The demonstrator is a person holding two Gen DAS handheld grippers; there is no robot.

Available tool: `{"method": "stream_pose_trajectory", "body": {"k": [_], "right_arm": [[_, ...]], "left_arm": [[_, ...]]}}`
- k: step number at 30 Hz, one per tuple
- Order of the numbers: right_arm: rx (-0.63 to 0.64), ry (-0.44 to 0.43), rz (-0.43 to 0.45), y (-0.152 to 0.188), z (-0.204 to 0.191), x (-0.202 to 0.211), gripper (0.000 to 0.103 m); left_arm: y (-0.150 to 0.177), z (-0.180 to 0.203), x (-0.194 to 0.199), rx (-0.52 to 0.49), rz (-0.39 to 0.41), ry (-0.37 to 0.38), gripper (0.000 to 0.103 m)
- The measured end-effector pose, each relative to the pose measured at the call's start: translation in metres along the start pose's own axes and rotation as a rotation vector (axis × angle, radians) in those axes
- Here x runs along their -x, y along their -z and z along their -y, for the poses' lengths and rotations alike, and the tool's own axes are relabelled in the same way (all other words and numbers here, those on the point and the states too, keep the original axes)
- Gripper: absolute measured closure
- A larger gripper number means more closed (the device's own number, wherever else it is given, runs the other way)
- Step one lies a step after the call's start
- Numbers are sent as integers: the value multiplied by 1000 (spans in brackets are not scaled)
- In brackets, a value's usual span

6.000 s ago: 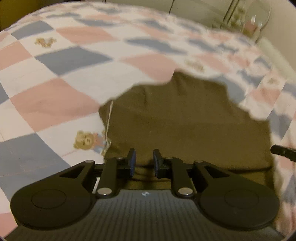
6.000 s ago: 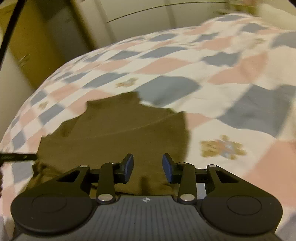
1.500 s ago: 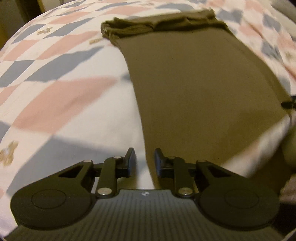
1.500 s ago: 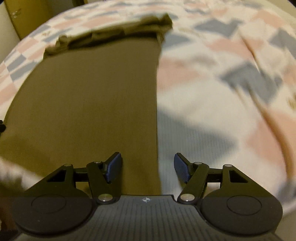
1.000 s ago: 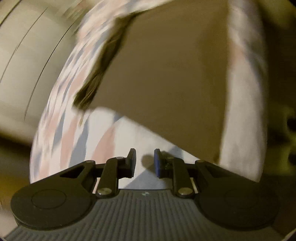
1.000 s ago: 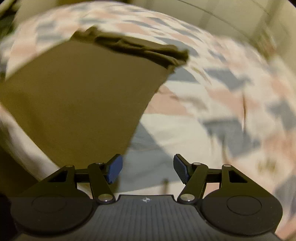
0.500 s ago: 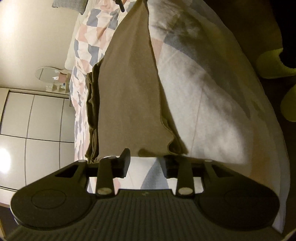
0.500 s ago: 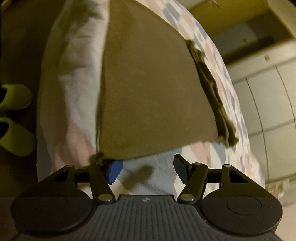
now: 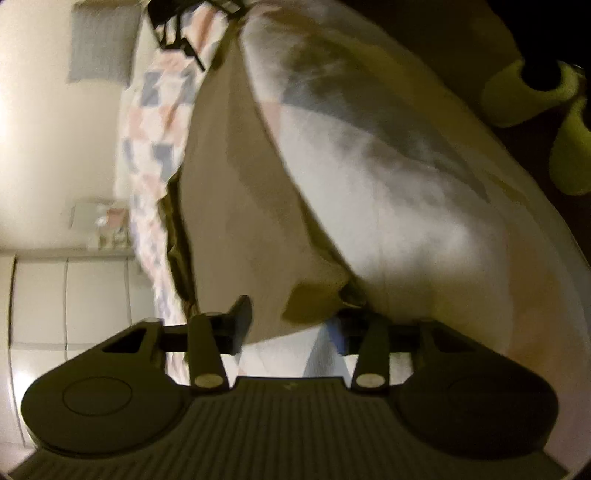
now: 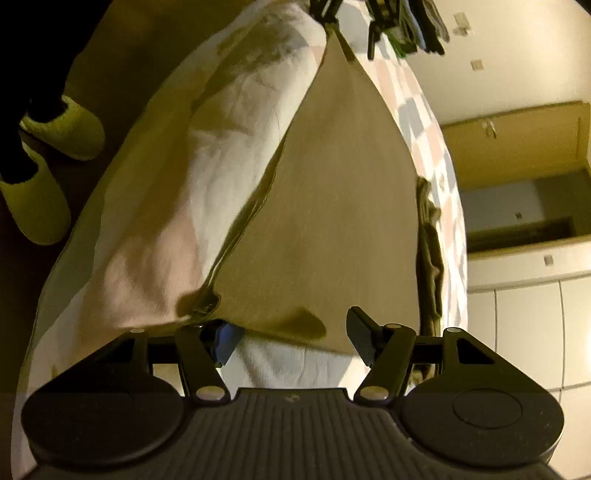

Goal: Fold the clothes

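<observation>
An olive-brown garment (image 9: 236, 206) lies flat on the patchwork bed, its far end bunched into a dark roll (image 10: 430, 258). Both views are rolled sideways. My left gripper (image 9: 295, 317) is open, its fingers straddling one near corner of the garment at the bed's edge. My right gripper (image 10: 291, 338) is open and straddles the opposite near corner (image 10: 306, 325); the hem (image 10: 207, 299) sits by its left finger. The garment also fills the middle of the right wrist view (image 10: 332, 221). Each gripper shows at the top of the other's view (image 9: 177, 26) (image 10: 388, 22).
The pink, blue and white quilt (image 9: 388, 184) hangs over the bed's side (image 10: 166, 221). Yellow-green slippers (image 10: 51, 162) (image 9: 535, 92) stand on the dark floor beside the bed. White wardrobe doors (image 9: 74, 295) and a wooden cabinet (image 10: 517, 147) are behind.
Both grippers swung from above the spread garment down to its near corners at the bed's edge and rolled sideways. The left jaws opened wider around the corner.
</observation>
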State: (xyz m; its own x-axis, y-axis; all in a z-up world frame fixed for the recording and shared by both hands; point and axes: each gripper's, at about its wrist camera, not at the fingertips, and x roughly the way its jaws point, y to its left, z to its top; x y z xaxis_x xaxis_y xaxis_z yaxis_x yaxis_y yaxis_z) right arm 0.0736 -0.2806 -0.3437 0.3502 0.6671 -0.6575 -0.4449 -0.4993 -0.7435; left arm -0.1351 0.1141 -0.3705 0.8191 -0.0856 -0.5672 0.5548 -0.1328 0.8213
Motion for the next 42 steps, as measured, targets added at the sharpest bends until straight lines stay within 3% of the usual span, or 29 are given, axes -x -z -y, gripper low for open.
{"method": "stream_pose_trajectory", "body": {"k": [1, 2, 5, 7, 10, 16, 19, 23, 25, 26, 28, 31, 32, 39, 40, 41, 42], "right_arm": [[10, -40, 9, 0, 2, -1, 71], [-1, -91, 10, 0, 6, -2, 90], [-93, -207, 5, 2, 32, -3, 99], [-248, -269, -10, 5, 64, -3, 101], [-608, -348, -44, 23, 125, -11, 101], [-1150, -281, -104, 94, 229, -48, 101], [-1317, -256, -160, 127, 258, -81, 101], [-1504, -340, -256, 153, 259, -134, 100], [-1540, -364, -280, 155, 253, -145, 95], [-1558, -375, -289, 156, 251, -150, 89], [-1619, -359, -284, 158, 247, -146, 86], [-1695, -322, -254, 161, 244, -137, 71], [-1706, -309, -234, 160, 243, -134, 66], [-1836, -318, -180, 182, 235, -155, 65], [-1870, -317, -167, 186, 235, -156, 65], [-1890, -310, -153, 189, 234, -154, 67], [-1906, -300, -138, 191, 234, -152, 74]], "left_arm": [[0, -1, 0, -18, 4, 31, 96], [0, -4, 1, -23, 5, 54, 99], [-1, -25, 0, 55, -19, 100, 99], [-2, -49, -1, 158, -59, 108, 99], [12, -113, -16, 516, -171, 144, 98], [92, -213, -80, 1089, -268, 109, 99], [137, -228, -119, 1332, -292, 147, 98], [187, -219, -167, 1658, -311, 301, 96], [206, -210, -178, 1780, -299, 368, 93], [215, -207, -177, 1841, -287, 383, 92], [231, -203, -166, 1966, -235, 394, 88], [238, -206, -161, 2051, -169, 377, 73], [238, -208, -164, 2055, -160, 369, 72], [235, -203, -191, 2095, -226, 387, 76], [235, -203, -191, 2104, -229, 378, 81], [234, -203, -190, 2111, -227, 370, 95], [232, -204, -187, 2110, -228, 359, 98]]}}
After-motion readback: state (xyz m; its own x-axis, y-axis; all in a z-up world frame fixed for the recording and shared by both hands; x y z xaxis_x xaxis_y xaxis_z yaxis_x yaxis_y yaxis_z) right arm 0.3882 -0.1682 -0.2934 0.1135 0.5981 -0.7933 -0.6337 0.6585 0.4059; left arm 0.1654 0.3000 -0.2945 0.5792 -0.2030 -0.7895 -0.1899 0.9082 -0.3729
